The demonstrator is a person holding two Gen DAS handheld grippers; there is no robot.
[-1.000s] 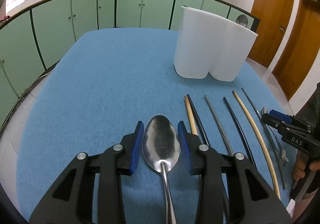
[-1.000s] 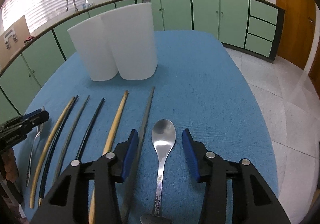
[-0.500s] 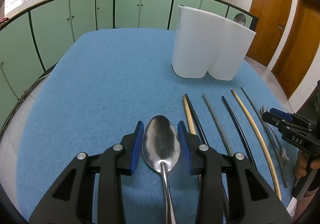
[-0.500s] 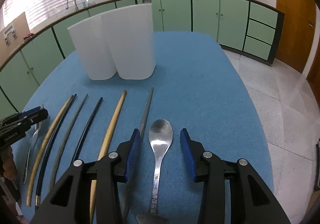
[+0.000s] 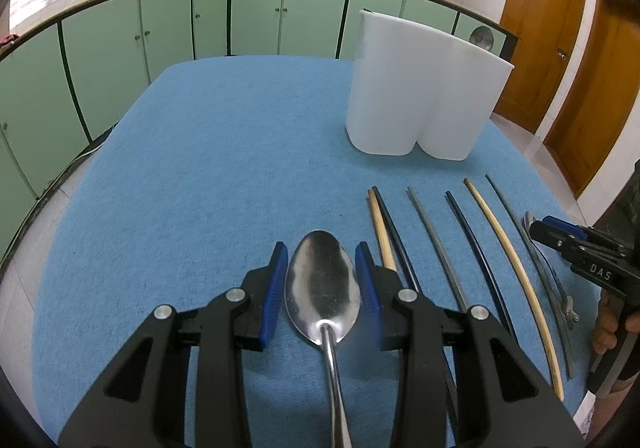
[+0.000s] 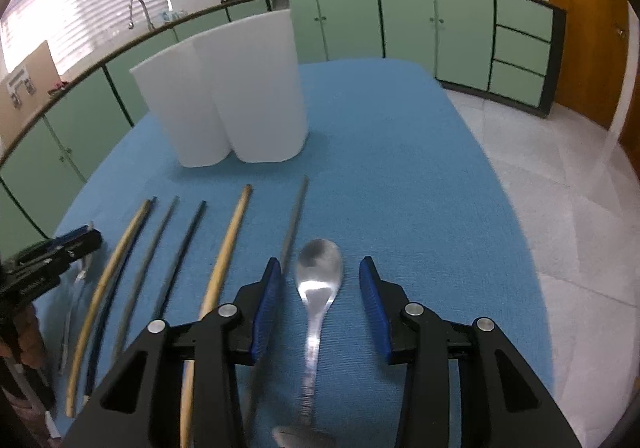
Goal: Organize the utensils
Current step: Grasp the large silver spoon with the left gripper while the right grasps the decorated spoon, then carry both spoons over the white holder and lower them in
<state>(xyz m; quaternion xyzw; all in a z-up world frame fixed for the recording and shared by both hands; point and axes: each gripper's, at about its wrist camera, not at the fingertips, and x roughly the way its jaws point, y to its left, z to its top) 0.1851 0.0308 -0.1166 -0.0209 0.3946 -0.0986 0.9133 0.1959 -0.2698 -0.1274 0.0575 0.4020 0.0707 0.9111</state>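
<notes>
Left wrist cam: my left gripper [image 5: 321,282] sits low over the blue cloth-covered table [image 5: 208,167], jaws partly open w/ the bowl of a shiny steel spoon [image 5: 322,290] between the blue pads [image 5: 273,291]. The bowl nearly fills the gap; can't tell if the pads actually press it or just flank it, so I won't call it a grip. The spoon's handle runs back toward the cam. To the right lies a row of long thin chopsticks [image 5: 516,280], pale wood ones and dark ones, side by side on the cloth. Past them stands the white plastic two-lobed utensil holder [image 5: 424,87], upright, w/ a spoon bowl peeking above its far rim. The right gripper [image 5: 538,226] shows at the right edge, near the last stick.

Right wrist cam: my right gripper [image 6: 319,298] has its jaws partly open, w/ a clear gap each side of a second steel spoon w/ a small round bowl [image 6: 319,268]. That spoon lies flat on the cloth between the pads, not touched. Frame is a bit blurred. A grey stick [image 6: 294,226] lies just left of it, the rest of the row further left. The holder [image 6: 240,95] stands well beyond; the left gripper [image 6: 78,242] is at the left edge.
</notes>
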